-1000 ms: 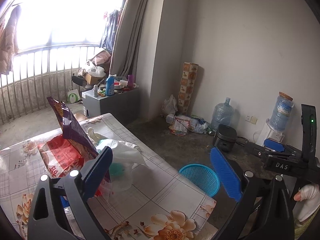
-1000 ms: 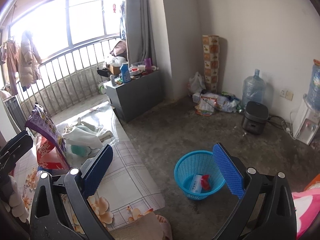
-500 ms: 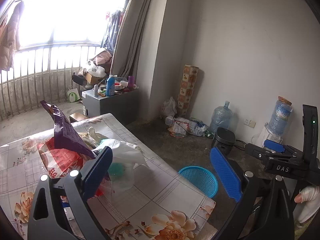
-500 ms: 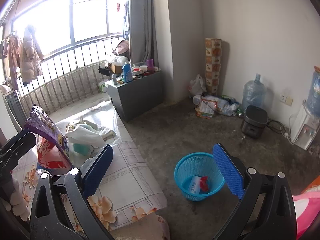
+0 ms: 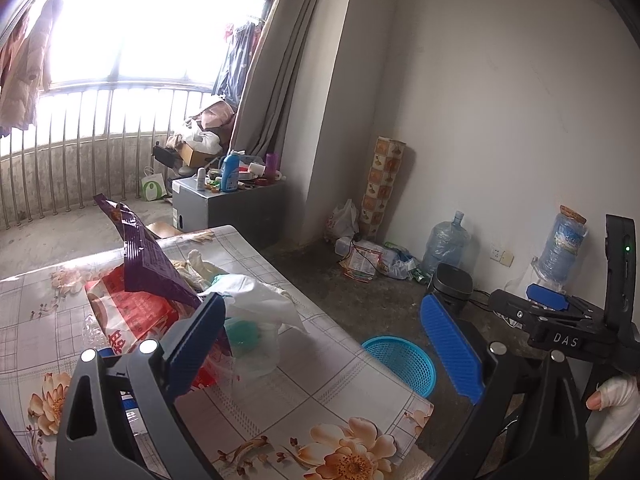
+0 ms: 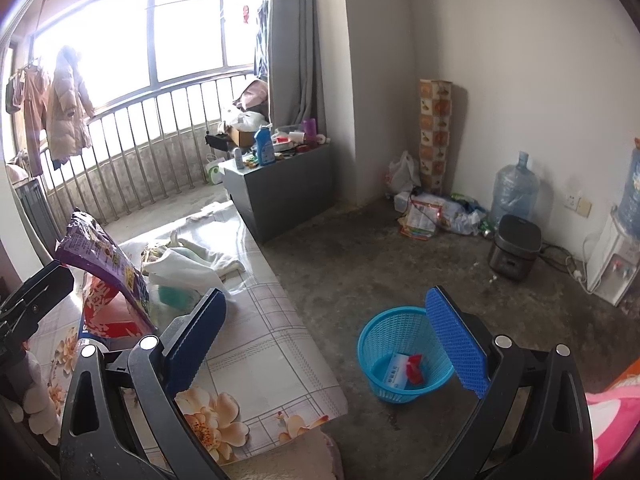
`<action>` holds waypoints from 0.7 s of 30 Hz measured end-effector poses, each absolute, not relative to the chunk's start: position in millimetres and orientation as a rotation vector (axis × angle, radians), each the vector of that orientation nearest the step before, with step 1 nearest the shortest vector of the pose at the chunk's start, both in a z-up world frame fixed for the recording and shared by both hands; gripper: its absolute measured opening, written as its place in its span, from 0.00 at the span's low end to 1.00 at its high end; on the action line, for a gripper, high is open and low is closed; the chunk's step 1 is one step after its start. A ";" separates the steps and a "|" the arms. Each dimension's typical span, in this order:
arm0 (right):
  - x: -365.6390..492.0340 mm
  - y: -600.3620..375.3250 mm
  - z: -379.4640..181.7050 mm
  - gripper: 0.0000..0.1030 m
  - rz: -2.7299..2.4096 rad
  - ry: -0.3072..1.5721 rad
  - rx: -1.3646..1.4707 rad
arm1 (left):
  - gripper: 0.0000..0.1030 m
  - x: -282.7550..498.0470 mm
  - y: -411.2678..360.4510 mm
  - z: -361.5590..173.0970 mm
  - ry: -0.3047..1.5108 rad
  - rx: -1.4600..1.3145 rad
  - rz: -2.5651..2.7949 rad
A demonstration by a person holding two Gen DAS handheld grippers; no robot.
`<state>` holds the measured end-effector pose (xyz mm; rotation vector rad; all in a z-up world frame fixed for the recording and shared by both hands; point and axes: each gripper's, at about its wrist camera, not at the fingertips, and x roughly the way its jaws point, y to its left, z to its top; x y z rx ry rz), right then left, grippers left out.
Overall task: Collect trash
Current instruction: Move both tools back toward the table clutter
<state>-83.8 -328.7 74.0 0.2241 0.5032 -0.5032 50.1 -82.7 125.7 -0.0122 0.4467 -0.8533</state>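
Note:
A pile of trash lies on the flowered table (image 5: 320, 392): a purple snack bag (image 5: 148, 264), a red packet (image 5: 132, 312), crumpled white paper (image 5: 256, 300) and a clear plastic cup (image 5: 252, 344). My left gripper (image 5: 320, 348) hangs open over the table's near part, its left pad beside the pile. A blue mesh basket (image 6: 400, 352) stands on the floor to the right of the table, holding a white card and a red scrap. My right gripper (image 6: 328, 340) is open and empty above the table edge and basket. The purple snack bag (image 6: 100, 260) stands up on the table's left.
A grey cabinet (image 6: 280, 188) with bottles stands by the balcony railing. Along the wall sit water jugs (image 6: 514, 188), a rice cooker (image 6: 516, 246), a dispenser and floor litter (image 6: 432, 212). A gloved hand (image 5: 612, 400) holds the other gripper's body at right.
Both views have drifted slightly, tilting upward toward the wall. The trash pile and basket have not moved, and both grippers stay open.

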 end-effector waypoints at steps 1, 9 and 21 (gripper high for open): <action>-83.6 -328.6 73.9 0.93 -0.505 0.503 0.224 | 0.93 50.4 -83.4 125.3 0.448 -0.012 -0.852; -81.0 -336.8 67.7 0.93 -0.489 0.508 0.273 | 0.93 48.1 -84.6 123.2 0.444 0.000 -0.846; -67.2 -347.7 55.0 0.93 -0.457 0.528 0.328 | 0.93 51.2 -102.2 115.4 0.461 0.052 -0.846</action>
